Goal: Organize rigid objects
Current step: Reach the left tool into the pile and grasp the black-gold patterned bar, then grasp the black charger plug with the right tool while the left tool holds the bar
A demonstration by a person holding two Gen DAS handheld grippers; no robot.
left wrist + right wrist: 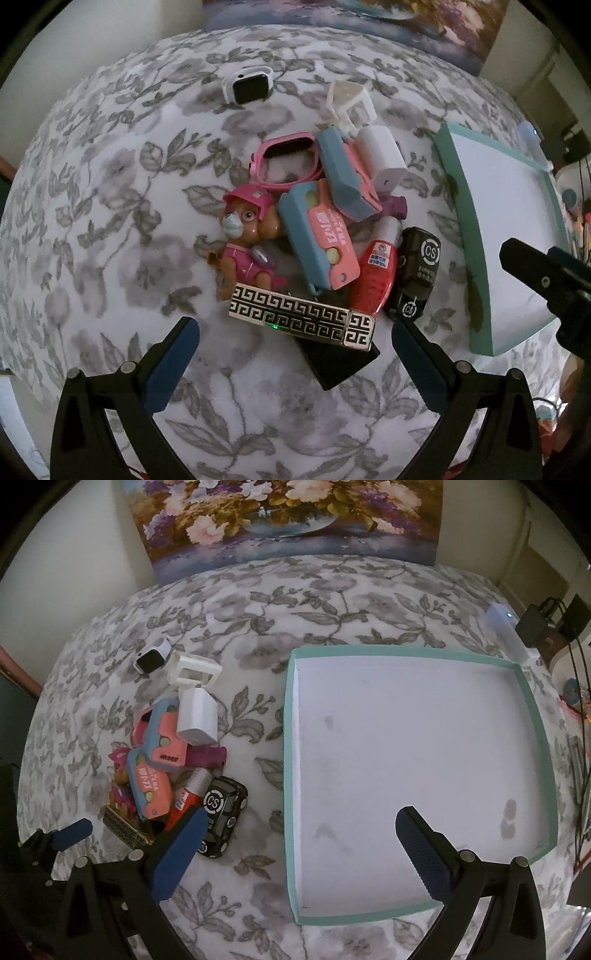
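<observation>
Left gripper (295,343) spread wide, empty, poised over the toy pile (314,236) on the floral cloth (110,221), nearest the key-pattern bar (301,319). Right gripper (299,842) likewise spread, empty, over the teal tray's (290,775) near corner. "CS" readable on the black toy car (223,814); other labels illegible.

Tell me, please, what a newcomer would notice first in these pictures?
Probably the bright heap of toys on the flowered cloth, with a pink toy dog at its left edge. Next, the empty teal tray to the heap's right. Both grippers hover open, the left over the heap, the right at the tray's edge.
</observation>
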